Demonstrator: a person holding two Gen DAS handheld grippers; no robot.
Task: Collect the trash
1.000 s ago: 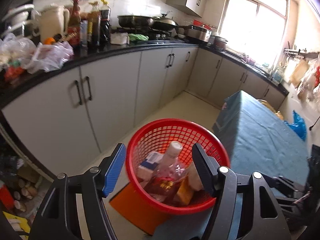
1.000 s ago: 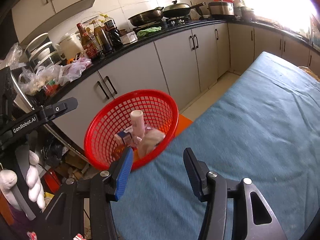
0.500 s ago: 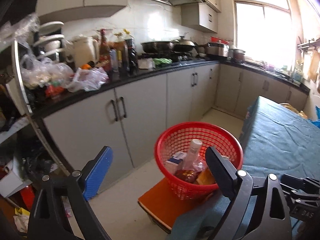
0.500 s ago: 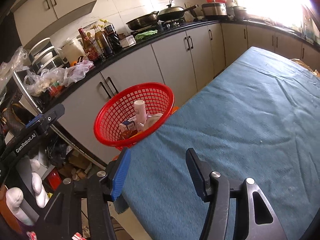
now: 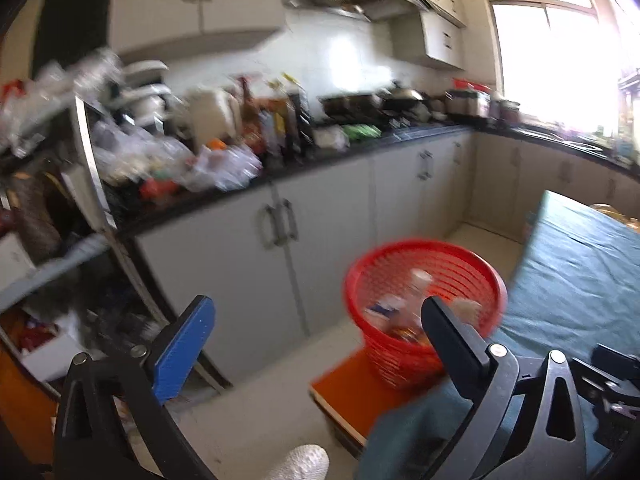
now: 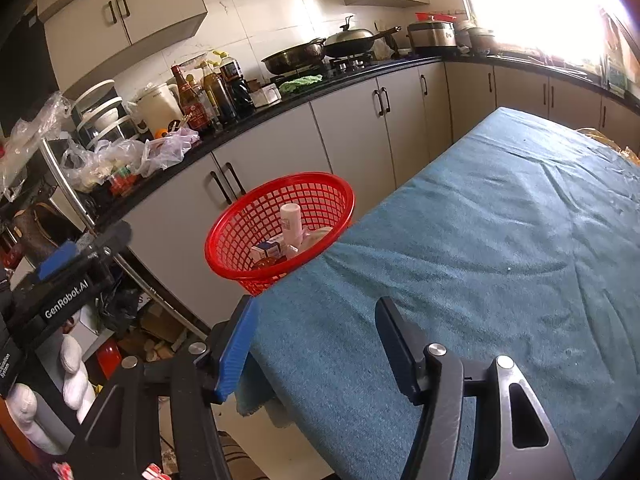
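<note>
A red mesh basket stands on an orange stool at the corner of the teal-covered table. Inside it are a white-capped bottle, a small blue-and-white box and other wrappers. My left gripper hangs back from the basket over the floor, its jaws opening wide with nothing between them. My right gripper hovers over the table's near corner, jaws opening, also with nothing in them. A white-gloved hand holds the left tool.
A black counter crowded with bottles, plastic bags and pans runs above grey cabinets behind the basket. A metal rack with clutter stands at the left. Pale floor lies between the cabinets and the table.
Both grippers have drawn back from the basket, which now looks smaller and farther. The left view has swung up and left, and its jaws have spread much wider. The right jaws widened slightly.
</note>
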